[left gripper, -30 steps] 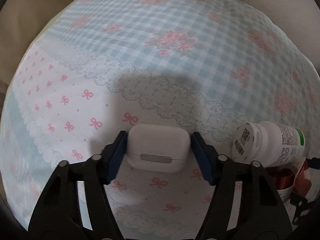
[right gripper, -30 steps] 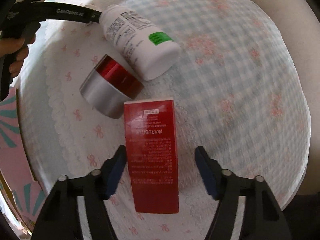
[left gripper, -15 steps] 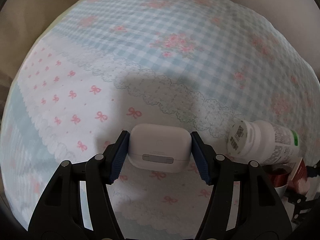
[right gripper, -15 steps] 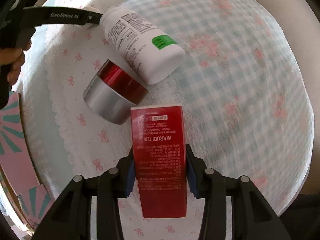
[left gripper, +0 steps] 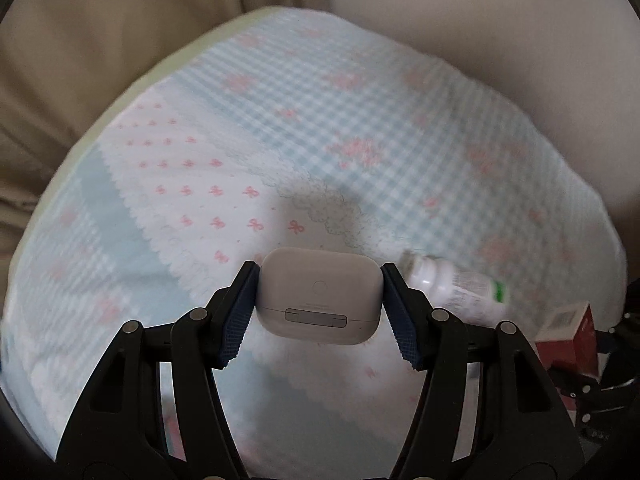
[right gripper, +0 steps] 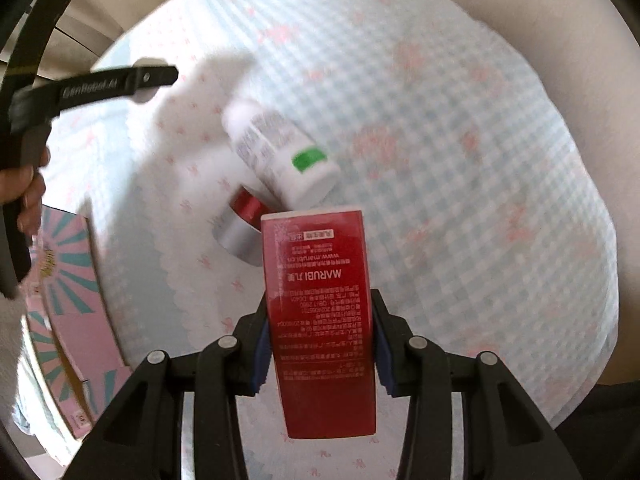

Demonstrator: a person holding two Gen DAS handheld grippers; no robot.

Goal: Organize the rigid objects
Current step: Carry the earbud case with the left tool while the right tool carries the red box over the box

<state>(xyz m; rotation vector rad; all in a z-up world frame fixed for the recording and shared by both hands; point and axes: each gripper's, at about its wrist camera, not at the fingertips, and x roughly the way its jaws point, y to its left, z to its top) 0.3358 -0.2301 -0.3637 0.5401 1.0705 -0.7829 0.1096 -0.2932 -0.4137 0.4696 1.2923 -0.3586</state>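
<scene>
My left gripper (left gripper: 319,300) is shut on a white earbud case (left gripper: 320,292) and holds it lifted above the patterned cloth (left gripper: 280,120). My right gripper (right gripper: 320,344) is shut on a red box (right gripper: 320,320) and holds it above the cloth. A white bottle (right gripper: 280,152) with a green mark lies on its side on the cloth; it also shows in the left wrist view (left gripper: 456,288). A red and silver jar (right gripper: 240,228) lies next to the bottle. The red box also shows in the left wrist view (left gripper: 568,336) at the right edge.
The cloth (right gripper: 440,160) covers a round cushion-like surface with beige upholstery (left gripper: 120,40) behind it. A pink and teal box (right gripper: 68,300) stands beside the surface at the left. The person's hand (right gripper: 24,192) holds the left gripper's handle.
Both grippers have lifted away from the cloth with their objects. The right gripper closed on the red box and raised it. The earbud case rose with the left gripper.
</scene>
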